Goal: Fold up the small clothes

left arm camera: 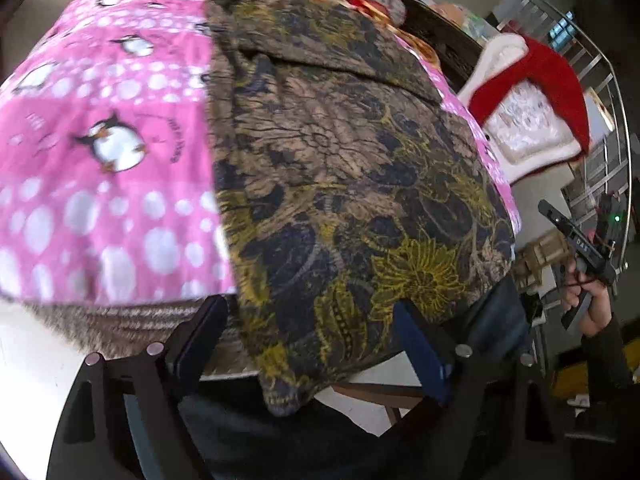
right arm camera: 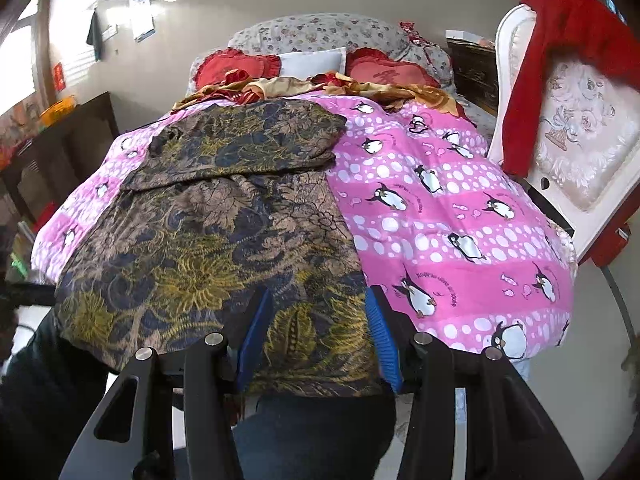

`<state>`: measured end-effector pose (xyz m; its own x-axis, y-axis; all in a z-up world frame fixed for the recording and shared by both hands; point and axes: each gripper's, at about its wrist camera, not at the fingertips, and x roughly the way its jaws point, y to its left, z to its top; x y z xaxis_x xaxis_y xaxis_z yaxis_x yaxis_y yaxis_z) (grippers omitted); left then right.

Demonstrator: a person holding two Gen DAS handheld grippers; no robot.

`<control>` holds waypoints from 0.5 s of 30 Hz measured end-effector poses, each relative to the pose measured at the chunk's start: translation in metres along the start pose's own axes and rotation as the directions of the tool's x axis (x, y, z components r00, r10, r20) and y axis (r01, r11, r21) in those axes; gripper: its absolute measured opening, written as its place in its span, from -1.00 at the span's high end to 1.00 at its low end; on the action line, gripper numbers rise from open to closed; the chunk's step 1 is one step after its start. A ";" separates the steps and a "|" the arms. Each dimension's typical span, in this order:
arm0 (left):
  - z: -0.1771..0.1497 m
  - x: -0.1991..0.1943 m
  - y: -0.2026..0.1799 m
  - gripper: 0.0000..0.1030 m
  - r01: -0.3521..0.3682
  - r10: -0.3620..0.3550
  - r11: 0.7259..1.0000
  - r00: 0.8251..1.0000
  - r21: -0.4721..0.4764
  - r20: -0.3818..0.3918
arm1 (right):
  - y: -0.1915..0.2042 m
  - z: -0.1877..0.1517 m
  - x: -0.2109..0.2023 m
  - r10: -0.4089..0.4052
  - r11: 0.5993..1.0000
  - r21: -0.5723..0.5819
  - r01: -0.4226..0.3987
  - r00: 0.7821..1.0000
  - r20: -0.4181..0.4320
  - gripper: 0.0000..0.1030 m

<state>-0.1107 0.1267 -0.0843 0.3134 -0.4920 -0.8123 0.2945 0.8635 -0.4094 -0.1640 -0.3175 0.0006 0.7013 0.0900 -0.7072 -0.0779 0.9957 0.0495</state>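
A brown, navy and yellow floral garment (left arm camera: 340, 184) lies spread on a pink penguin quilt (left arm camera: 108, 152), its far part folded over; it also shows in the right wrist view (right arm camera: 208, 224) on the quilt (right arm camera: 452, 216). Its near hem hangs over the bed's front edge. My left gripper (left arm camera: 308, 320) is open, its blue-padded fingers on either side of the hanging hem. My right gripper (right arm camera: 316, 308) is open over the hem, holding nothing. The right gripper also shows in the left wrist view (left arm camera: 576, 252), held off the bed's right side.
A white chair (right arm camera: 580, 140) with a red cloth (right arm camera: 560, 48) draped on it stands right of the bed. Red heart pillows (right arm camera: 384, 70) and a floral bolster (right arm camera: 320, 32) lie at the head. Dark furniture (right arm camera: 60, 148) stands left. The person's dark trousers (right arm camera: 312, 436) are below.
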 end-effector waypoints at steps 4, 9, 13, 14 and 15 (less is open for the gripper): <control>0.001 0.002 -0.004 -0.76 0.032 -0.032 0.999 0.999 0.031 -0.003 | -0.016 -0.016 0.003 0.001 1.000 0.014 -0.001 0.999 -0.050 0.06; -0.001 0.001 0.008 -0.15 0.085 -0.085 0.995 0.996 -0.049 0.008 | -0.045 -0.037 0.012 0.031 0.991 0.129 -0.019 0.996 -0.088 0.06; 0.002 -0.001 0.016 0.15 0.079 -0.078 0.993 0.997 -0.084 0.006 | -0.055 -0.045 0.026 0.129 0.977 0.182 -0.109 0.986 -0.103 0.06; 0.002 -0.001 0.017 0.16 0.077 -0.077 0.993 0.997 -0.086 0.004 | -0.057 -0.045 0.031 0.151 0.975 0.177 -0.132 0.983 -0.101 0.06; 0.002 -0.002 0.018 0.21 0.074 -0.074 0.993 0.997 -0.088 0.002 | -0.057 -0.044 0.035 0.158 0.975 0.176 -0.138 0.982 -0.101 0.06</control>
<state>-0.1042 0.1428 -0.0896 0.2926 -0.5544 -0.7791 0.2360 0.8314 -0.5030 -0.1664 -0.3724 -0.0576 0.6049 0.2433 -0.7582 -0.0484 0.9616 0.2700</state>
